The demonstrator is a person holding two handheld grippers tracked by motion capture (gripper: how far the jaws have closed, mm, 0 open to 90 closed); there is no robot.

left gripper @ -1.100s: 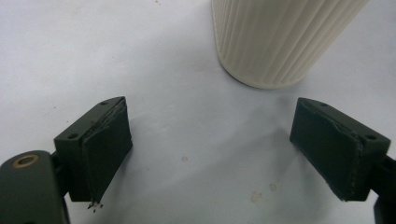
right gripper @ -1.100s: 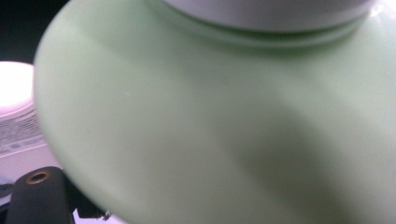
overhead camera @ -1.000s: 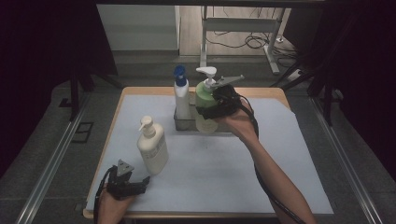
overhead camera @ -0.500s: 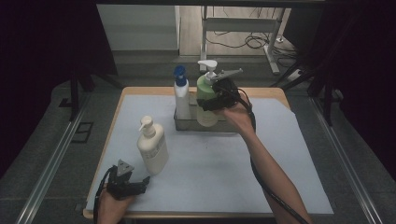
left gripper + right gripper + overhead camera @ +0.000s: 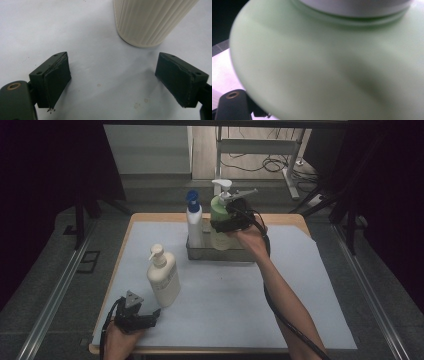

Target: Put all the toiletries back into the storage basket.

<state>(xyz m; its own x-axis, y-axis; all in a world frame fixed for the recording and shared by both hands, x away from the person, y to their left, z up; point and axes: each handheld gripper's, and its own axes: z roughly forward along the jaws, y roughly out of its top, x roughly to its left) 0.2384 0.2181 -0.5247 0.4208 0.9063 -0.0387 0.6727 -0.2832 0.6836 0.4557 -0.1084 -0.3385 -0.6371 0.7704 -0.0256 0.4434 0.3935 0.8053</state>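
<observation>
Since a second earlier, my right hand had carried the green bottle (image 5: 218,222) a little toward the right of the metal tray (image 5: 220,254), while my left hand had kept its place.

Nearest me, at the front left edge of the table (image 5: 320,285), my left gripper (image 5: 148,319) rested on the pale cover with its jaws spread wide and nothing between them. Just beyond its jaws stood the cream pump bottle (image 5: 163,279), upright, its ribbed base (image 5: 150,22) showing in the left gripper view ahead and slightly to one side, not touching either pad.

Farther off, my right arm reached across the table to the tray at the back. My right gripper (image 5: 226,223) was clamped across the green bottle's body, coming at it from the right side; the right gripper view was pressed close against its rounded shoulder (image 5: 324,70). The bottle's long axis stood upright, white pump on top, and its base looked to be inside the tray, just right of the blue-capped white bottle (image 5: 194,222). I judged the right hand alone placed to set it down.
</observation>
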